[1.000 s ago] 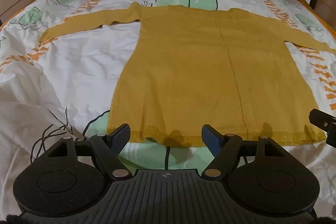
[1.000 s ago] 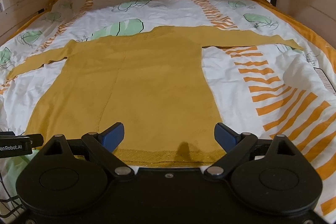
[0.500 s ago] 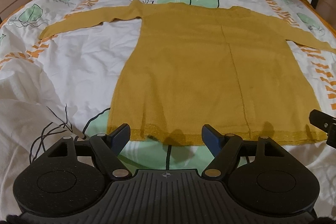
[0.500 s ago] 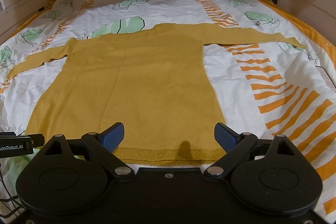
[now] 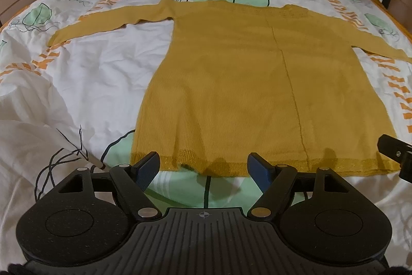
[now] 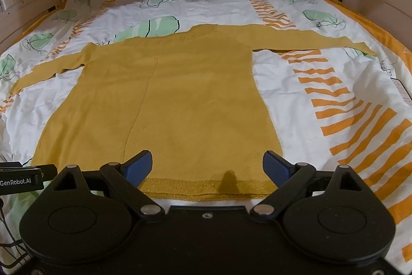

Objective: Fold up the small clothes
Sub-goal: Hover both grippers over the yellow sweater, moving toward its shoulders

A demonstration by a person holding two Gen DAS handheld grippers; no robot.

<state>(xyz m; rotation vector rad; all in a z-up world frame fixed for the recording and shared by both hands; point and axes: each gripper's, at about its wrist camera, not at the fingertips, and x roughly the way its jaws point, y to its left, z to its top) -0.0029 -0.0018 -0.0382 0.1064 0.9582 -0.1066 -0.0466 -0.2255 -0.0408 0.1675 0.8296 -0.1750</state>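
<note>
Both tongs stand wide and hold nothing: the left tongs (image 5: pixel 203 166) sit at the hem of the yellow sweater (image 5: pixel 247 84) near its left corner, the right tongs (image 6: pixel 207 166) over the hem's right part. The sweater lies flat on the bed (image 6: pixel 296 115), sleeves spread. A clean first fold probably means pinching one layer-pair at each hem corner together — evenly. The right sleeve's (image 5: pixel 383 48) cuff is cut off in the left view — whether pads touch cloth is unclear.

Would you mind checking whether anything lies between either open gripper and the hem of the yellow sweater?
Nothing visible does. The yellow sweater lies flat on the bedsheet, its hem directly ahead of the left gripper and right gripper.
</note>
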